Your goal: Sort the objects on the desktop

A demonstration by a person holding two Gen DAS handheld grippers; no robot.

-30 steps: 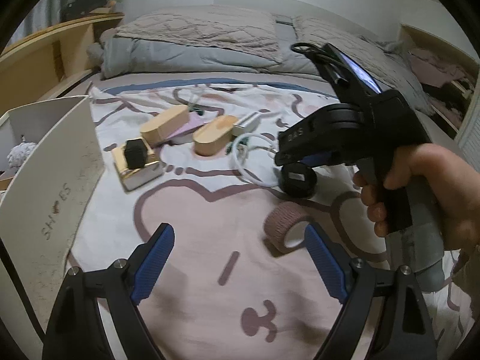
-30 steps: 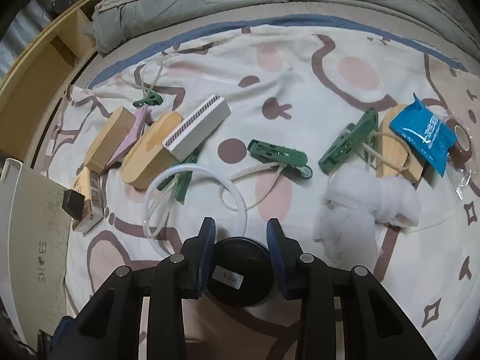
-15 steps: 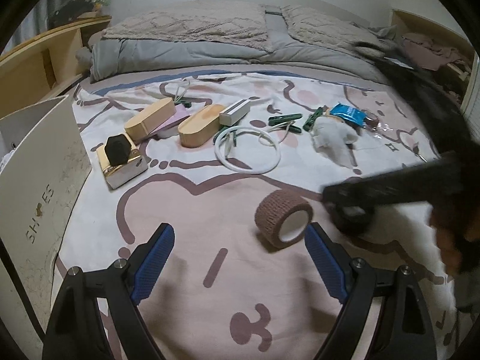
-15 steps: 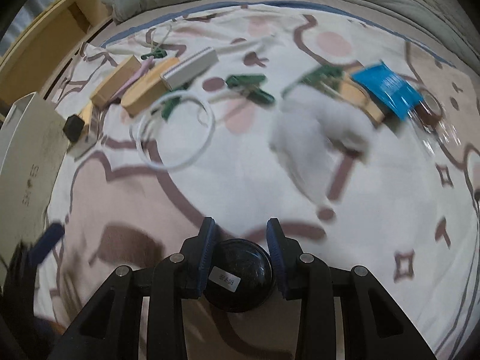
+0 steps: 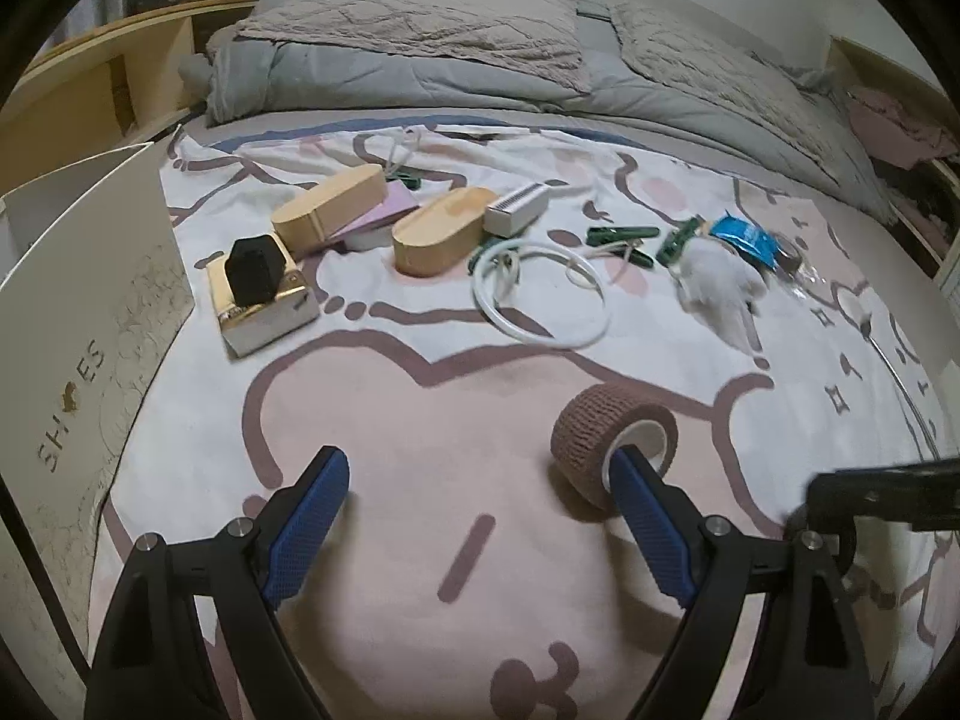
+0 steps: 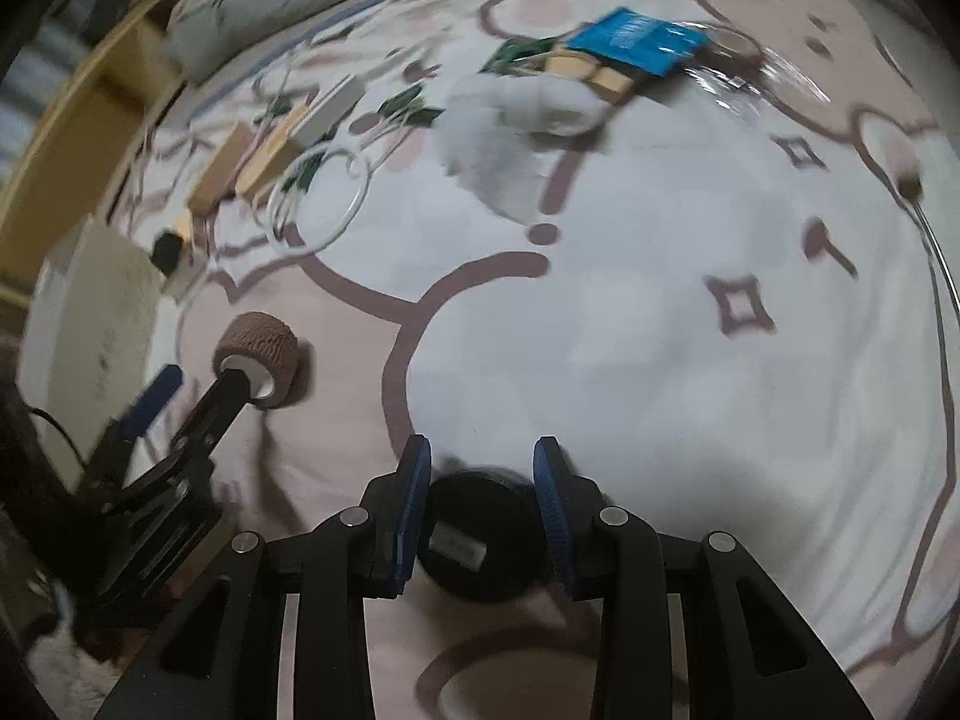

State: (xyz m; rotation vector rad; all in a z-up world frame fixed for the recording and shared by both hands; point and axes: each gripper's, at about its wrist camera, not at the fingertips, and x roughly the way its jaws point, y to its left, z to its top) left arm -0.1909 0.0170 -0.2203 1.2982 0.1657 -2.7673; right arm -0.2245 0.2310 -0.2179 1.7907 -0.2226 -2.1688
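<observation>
A brown bandage roll [image 5: 600, 438] lies on its side on the patterned bedspread [image 5: 420, 420]. My left gripper [image 5: 477, 474] stands wide open just above the cover; its right finger [image 5: 642, 510] sits at the roll's open end, and nothing is between the pads. From the right wrist view the same roll [image 6: 258, 354] shows at the left, with that finger's tip at its core. My right gripper [image 6: 482, 456] is shut on a black round disc [image 6: 480, 540] with a small white label, held over bare bedspread.
A white shoe box [image 5: 90, 300] stands at the left edge. Further back lie two oval wooden boxes [image 5: 330, 216], a gold box with a black block [image 5: 258, 300], a white ring [image 5: 540, 294], green clips [image 5: 618, 237], white fluff [image 5: 720, 288] and a blue packet [image 5: 744, 240]. Pillows fill the back.
My right gripper has carried the black disc from beside the white ring out over the bare cover to the right. The left gripper sits slightly nearer the roll.
</observation>
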